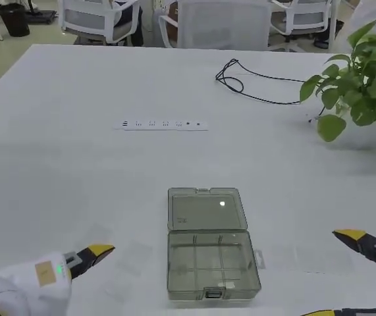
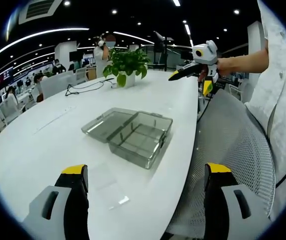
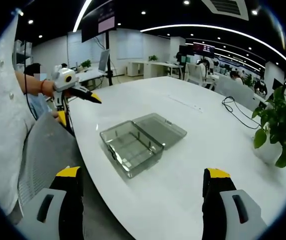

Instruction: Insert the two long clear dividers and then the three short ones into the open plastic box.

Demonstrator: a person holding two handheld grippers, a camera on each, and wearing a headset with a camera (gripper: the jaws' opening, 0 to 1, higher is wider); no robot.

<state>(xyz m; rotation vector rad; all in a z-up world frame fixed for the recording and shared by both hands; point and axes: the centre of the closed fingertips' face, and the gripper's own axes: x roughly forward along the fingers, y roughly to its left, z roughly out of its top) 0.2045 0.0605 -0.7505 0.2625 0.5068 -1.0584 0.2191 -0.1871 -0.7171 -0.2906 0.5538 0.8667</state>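
In the head view, the left gripper (image 1: 93, 255) is seen at the lower left above the white tabletop (image 1: 76, 171), and only one yellow-tipped finger is shown there. In the left gripper view both of its fingers (image 2: 74, 182) are seen, held wide apart. In that view a faint clear flat piece (image 2: 107, 186) is made out on the tabletop just ahead of the fingers and beside the box. What it is cannot be told, and it is barely traceable from the head.

The open plastic box (image 1: 211, 266) is placed near the front edge of the tabletop, between the two grippers and apart from both. Its lid (image 1: 206, 209) is laid back flat behind it. Clear crossing partitions are seen inside the box from the head view, but their number cannot be told. The box lies in plain sight in both gripper views.

The right gripper (image 1: 336, 273) is seen at the lower right, with its fingers (image 3: 217, 186) spread wide in the right gripper view. A grey mesh surface (image 3: 47, 150) and a white sleeve (image 3: 2, 125) are shown in that view beside the tabletop's edge.

Farther back on the tabletop, a white power strip (image 1: 164, 124) is seen at centre. A black cable (image 1: 240, 82) is coiled behind it to the right, and a potted plant (image 1: 362, 79) stands at the far right. White chairs (image 1: 220, 23) are lined along the far edge.
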